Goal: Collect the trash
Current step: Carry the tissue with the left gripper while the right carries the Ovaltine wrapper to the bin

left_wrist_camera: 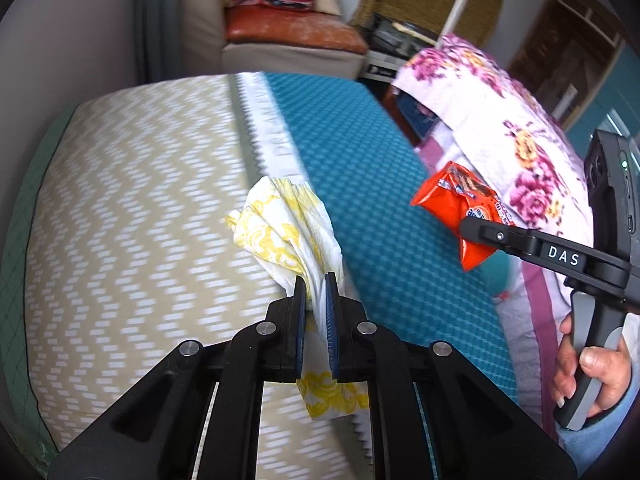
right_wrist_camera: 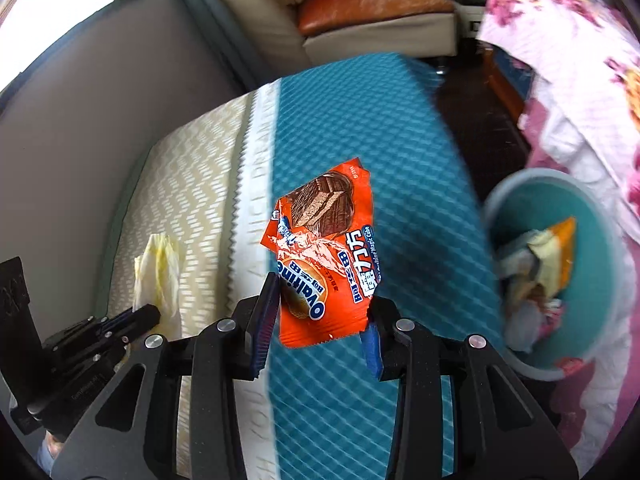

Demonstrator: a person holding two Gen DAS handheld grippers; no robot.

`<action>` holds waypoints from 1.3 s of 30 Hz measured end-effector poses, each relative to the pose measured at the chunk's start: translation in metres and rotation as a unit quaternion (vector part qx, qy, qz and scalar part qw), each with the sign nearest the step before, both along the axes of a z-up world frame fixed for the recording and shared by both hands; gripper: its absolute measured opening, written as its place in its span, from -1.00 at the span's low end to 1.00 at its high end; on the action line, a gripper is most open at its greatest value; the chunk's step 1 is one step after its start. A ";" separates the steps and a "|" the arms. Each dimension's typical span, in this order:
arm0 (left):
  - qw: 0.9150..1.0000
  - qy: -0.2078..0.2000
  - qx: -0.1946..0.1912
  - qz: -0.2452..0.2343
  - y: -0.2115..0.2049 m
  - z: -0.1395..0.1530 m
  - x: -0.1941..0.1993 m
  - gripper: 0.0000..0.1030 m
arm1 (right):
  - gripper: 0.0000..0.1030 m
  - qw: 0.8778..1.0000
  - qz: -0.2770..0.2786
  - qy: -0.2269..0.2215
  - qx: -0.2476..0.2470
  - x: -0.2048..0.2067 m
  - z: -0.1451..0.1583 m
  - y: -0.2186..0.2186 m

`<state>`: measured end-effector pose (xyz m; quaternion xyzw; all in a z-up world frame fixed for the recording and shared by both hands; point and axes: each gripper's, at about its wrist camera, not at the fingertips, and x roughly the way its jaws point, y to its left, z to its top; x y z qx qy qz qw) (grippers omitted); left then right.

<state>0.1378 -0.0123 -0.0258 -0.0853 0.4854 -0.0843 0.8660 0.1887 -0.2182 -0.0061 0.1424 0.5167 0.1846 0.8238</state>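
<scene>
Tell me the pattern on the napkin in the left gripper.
White napkin with yellow floral print, clearest in the left wrist view.

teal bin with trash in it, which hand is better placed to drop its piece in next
Right. The right tool grips the orange wrapper, and the teal bin sits just to its right, beside the bed. The left tool, shut on the yellow tissue, is over the bed's far side, farther from the bin.
</scene>
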 end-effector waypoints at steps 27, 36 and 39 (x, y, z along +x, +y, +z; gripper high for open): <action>0.983 0.006 0.036 -0.178 -0.236 0.007 0.042 -0.81 | -0.30 0.986 -0.160 -0.035 0.022 -0.037 0.001 -0.217; 0.978 0.036 0.042 -0.201 -0.274 -0.021 0.051 -0.80 | -0.30 0.982 -0.185 -0.024 0.021 -0.041 -0.013 -0.241; 0.977 0.044 0.044 -0.203 -0.280 -0.028 0.055 -0.80 | -0.30 0.982 -0.188 -0.020 0.023 -0.040 -0.019 -0.247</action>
